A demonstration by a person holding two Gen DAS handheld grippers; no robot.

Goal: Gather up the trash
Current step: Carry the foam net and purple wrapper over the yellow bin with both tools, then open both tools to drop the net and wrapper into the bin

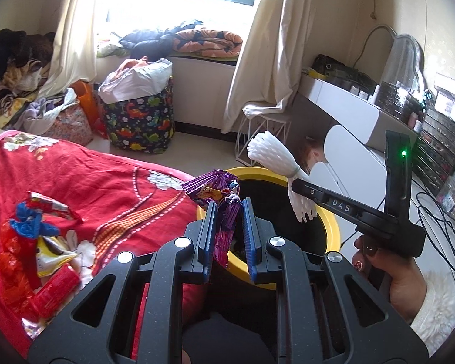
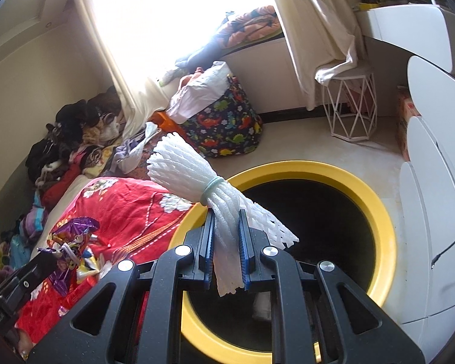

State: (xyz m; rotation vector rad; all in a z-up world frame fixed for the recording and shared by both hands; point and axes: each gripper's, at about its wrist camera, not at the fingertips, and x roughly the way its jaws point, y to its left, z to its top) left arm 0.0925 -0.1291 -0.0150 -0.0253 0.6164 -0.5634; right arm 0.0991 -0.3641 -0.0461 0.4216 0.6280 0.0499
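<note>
Left wrist view, items left to right. Loose wrappers (image 1: 42, 242): on red bedspread (image 1: 112, 188), left of the left gripper (image 1: 229, 236), uncollected. Purple wrapper (image 1: 224, 209): clamped between that gripper's pads, at the near rim of the yellow bin (image 1: 327, 221). White foam netting (image 2: 215, 194): clamped in right gripper (image 2: 226, 251), above the bin mouth. Risk: the purple wrapper, released here, may catch the rim and fall outside. Bin contents: dark interior, one pale item (image 2: 262, 305) low down, otherwise unclear.

Crumpled purple wrapper (image 1: 224, 212) and banded white foam netting bundle (image 2: 224, 212) above yellow-rimmed black bin (image 2: 379, 212).
</note>
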